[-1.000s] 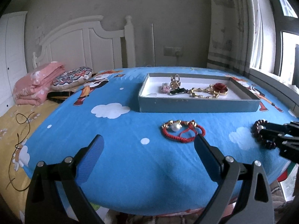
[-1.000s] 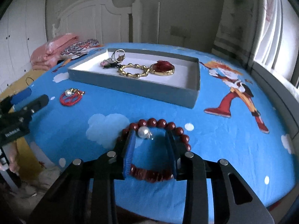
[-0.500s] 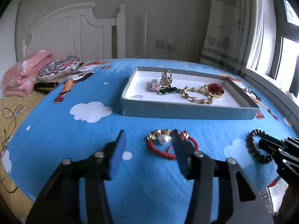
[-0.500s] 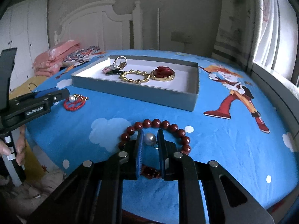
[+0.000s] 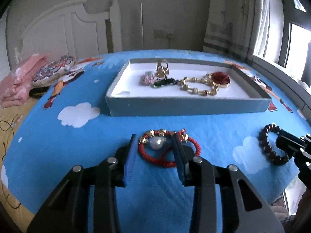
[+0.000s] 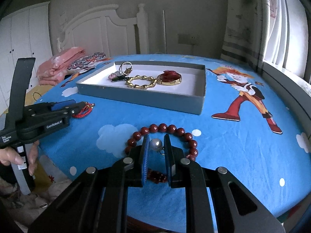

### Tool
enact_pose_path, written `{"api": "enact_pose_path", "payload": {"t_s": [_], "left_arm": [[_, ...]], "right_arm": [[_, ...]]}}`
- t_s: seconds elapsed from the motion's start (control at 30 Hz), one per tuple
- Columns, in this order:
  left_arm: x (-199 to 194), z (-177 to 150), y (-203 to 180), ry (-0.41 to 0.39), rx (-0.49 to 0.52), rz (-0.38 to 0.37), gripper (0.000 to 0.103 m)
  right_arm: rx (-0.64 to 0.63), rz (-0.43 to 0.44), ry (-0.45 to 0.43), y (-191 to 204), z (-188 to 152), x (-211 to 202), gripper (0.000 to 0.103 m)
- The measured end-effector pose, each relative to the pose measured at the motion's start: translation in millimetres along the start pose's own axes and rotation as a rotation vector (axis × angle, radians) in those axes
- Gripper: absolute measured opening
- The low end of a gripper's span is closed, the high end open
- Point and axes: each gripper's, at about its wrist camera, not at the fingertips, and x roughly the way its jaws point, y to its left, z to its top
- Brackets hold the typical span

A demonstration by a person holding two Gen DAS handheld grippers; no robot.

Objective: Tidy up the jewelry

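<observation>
A red cord bracelet [image 5: 167,153] with a pearl and gold beads lies on the blue cartoon bedsheet. My left gripper [image 5: 155,149] is open, its fingers either side of the pearl end with a gap showing. A dark red bead bracelet [image 6: 175,131] lies near the bed's front edge. My right gripper [image 6: 156,148] is shut on its silver pearl [image 6: 156,144], and the bracelet rests on the sheet. Behind both stands a grey tray [image 5: 186,104] holding a gold chain bracelet [image 5: 198,89], a red rose pendant [image 5: 220,77] and a gold ring [image 5: 162,69].
Folded pink bedding [image 5: 17,83] and a patterned cushion [image 5: 52,73] lie at the left by the white headboard [image 5: 64,31]. A window and curtain [image 5: 233,19] are on the right. A hand [image 6: 15,157] holds the left gripper's handle beside the bed.
My left gripper has come forward to the red cord bracelet and narrowed its jaws around the pearl end. My right gripper's jaws have closed from wide onto the silver pearl.
</observation>
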Motion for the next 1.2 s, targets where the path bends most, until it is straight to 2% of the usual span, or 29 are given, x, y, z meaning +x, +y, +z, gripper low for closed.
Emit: {"api": "enact_pose_path", "payload": {"t_s": [0.03, 0.1, 0.17, 0.63, 1.2], "left_arm": [[0.7, 0.2, -0.6, 0.000, 0.006, -0.006, 0.031], [0.8, 1.2, 1.7, 0.000, -0.003, -0.034, 0.016], [-0.6, 0.0, 3.2, -0.006, -0.005, -0.037, 0.014], [-35.2, -9.5, -8.8, -0.119, 0.027, -0.033, 0.014], [-38.6, -18.4, -16.8, -0.133, 0.022, -0.033, 0.014]], "right_arm": [[0.004, 0.000, 0.001, -0.9, 0.0, 0.4, 0.015], [0.009, 0.000, 0.000, -1.5, 0.0, 0.6, 0.015], [0.011, 0.002, 0.000, -1.8, -0.3, 0.5, 0.015], [-0.008, 0.030, -0.031, 4.9, -2.7, -6.3, 0.015], [-0.019, 0.009, -0.059, 11.3, 0.9, -10.7, 0.015]]}}
